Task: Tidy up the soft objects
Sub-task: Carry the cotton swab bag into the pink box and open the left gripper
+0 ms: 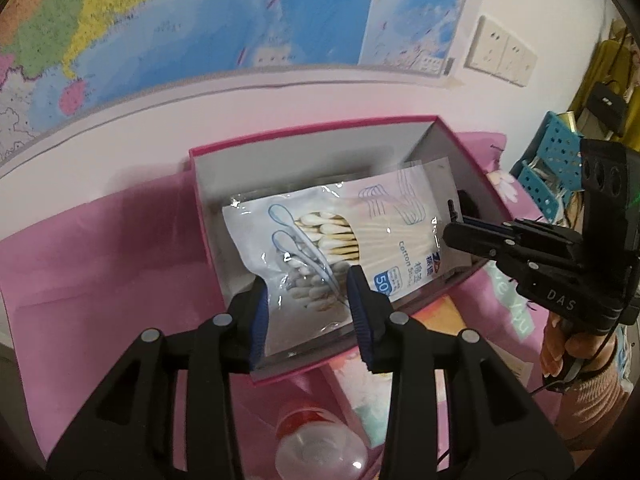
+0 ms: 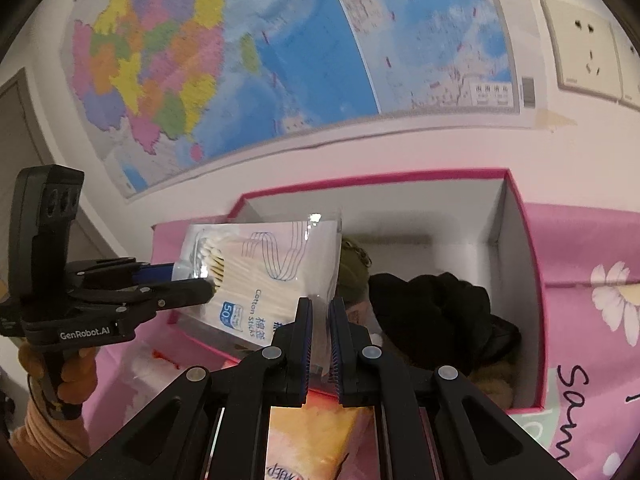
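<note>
Cotton swab pack point(image 1: 320, 240) held tilted over the open pink box point(image 1: 280, 140), gripped at opposite ends: left fingers point(image 1: 306, 304) clamped on one edge, right fingers point(image 2: 320, 344) shut on the other. Box near surface point(image 1: 100, 260) back edge.

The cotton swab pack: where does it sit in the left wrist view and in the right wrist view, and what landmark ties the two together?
Left wrist view: the cotton swab pack lies centre frame, over the open pink-rimmed box.
Right wrist view: left of centre, above the box's left end.
Shared landmark: the wall map above the box.
</note>
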Demonstrator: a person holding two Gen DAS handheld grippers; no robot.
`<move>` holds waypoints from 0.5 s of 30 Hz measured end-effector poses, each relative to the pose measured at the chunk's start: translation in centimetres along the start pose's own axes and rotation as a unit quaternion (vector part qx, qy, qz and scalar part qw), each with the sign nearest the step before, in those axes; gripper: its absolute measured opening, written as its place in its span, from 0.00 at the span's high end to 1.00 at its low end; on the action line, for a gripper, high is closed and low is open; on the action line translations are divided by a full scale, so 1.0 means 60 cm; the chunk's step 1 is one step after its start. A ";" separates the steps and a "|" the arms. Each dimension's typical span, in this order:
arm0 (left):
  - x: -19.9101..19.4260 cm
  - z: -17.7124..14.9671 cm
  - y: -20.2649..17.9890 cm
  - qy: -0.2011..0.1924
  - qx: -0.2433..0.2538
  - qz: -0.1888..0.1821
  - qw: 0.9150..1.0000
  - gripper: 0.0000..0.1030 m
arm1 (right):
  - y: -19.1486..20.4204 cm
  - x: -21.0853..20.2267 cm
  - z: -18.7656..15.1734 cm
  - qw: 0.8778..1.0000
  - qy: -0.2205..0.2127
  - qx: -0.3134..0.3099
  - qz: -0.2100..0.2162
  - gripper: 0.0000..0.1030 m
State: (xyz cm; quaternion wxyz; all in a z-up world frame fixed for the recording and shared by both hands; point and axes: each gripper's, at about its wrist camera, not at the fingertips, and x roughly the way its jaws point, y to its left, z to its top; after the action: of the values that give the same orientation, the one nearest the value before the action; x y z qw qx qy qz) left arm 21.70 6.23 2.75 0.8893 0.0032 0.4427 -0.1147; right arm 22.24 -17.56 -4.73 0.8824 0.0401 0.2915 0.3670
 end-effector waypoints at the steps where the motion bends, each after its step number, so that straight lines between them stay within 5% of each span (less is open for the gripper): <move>1: 0.001 -0.001 0.002 0.001 -0.003 0.004 1.000 0.62 | -0.002 0.004 0.001 1.000 0.003 0.002 0.000 0.91; 8: -0.008 -0.008 0.022 -0.012 -0.023 0.035 0.999 0.56 | -0.009 0.000 -0.001 1.000 0.003 0.017 -0.005 0.82; 15: -0.083 -0.036 0.002 -0.071 -0.006 0.041 0.997 0.56 | -0.008 -0.064 -0.017 0.999 -0.025 0.018 0.015 0.73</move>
State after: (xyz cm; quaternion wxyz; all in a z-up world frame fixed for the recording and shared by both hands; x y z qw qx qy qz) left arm 17.12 7.57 5.32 0.9223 0.0081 0.3790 -0.0759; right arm 19.85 -20.62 -3.86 0.8827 0.0698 0.2758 0.3741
